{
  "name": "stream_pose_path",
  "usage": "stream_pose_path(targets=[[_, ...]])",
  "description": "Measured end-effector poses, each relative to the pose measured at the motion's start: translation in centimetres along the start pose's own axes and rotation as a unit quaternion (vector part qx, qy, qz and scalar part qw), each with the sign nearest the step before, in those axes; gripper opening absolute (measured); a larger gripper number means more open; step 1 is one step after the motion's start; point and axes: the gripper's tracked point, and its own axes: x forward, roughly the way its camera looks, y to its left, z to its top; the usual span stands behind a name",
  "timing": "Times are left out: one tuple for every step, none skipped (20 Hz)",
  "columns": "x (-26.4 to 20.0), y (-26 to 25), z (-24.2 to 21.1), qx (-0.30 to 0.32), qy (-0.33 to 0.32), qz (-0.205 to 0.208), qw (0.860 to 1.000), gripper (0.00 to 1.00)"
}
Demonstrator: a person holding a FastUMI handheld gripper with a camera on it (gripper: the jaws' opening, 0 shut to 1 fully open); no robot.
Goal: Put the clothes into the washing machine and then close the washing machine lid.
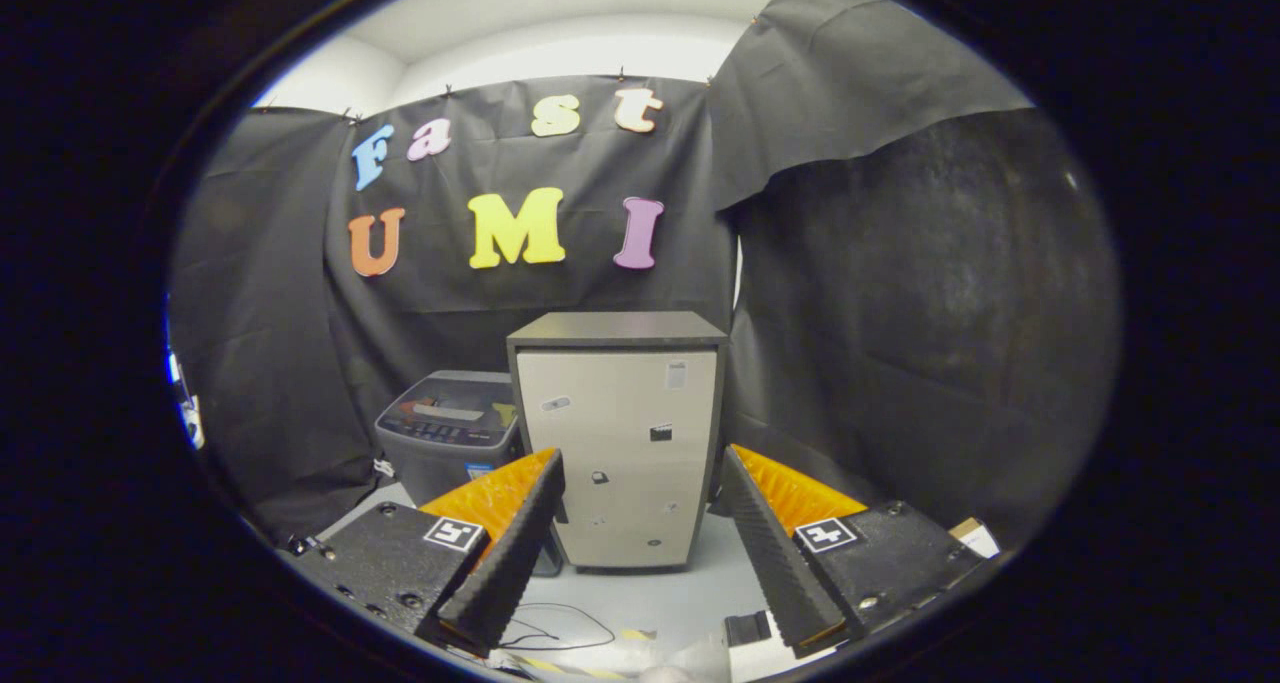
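The grey top-loading washing machine (450, 428) stands on the floor beyond my left finger, against the black cloth wall, its control panel facing me. Its top looks down flat, with a small yellow patch near its right corner. My gripper (640, 538) is held well back from it and stands open, nothing between its fingers. I can make out no clothes from here.
A tall cabinet (620, 433) with a dark top and a pale front dotted with small stickers stands straight ahead between my fingers, to the right of the washer. A thin black cable (560, 628) lies on the pale floor just below the fingers. Black cloth walls close in all around.
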Motion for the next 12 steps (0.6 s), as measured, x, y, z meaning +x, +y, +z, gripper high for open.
stream_pose_path(targets=[[0.2,-0.1,-0.2,-0.003,-0.001,0.0,1.0,0.98],[0.3,-0.3,-0.4,-0.007,0.0,-0.002,1.0,0.98],[0.4,-0.2,-0.6,-0.012,0.004,0.0,1.0,0.98],[0.2,-0.2,-0.9,-0.016,0.007,0.0,1.0,0.98],[0.2,-0.4,-1.2,-0.019,0.012,-0.001,1.0,0.98],[0.2,-0.5,-1.4,-0.02,0.014,-0.001,1.0,0.99],[0.2,-0.6,-1.6,-0.019,0.018,-0.002,1.0,0.98],[0.1,-0.8,-1.7,-0.018,0.019,-0.004,1.0,0.98],[0.0,-0.8,-1.7,-0.019,0.021,-0.004,1.0,0.98],[0.0,-0.9,-1.8,-0.019,0.022,-0.005,1.0,0.98],[0.1,-0.9,-1.9,-0.018,0.022,-0.006,1.0,0.98],[0.0,-1.0,-1.8,-0.015,0.022,-0.007,1.0,0.98]])
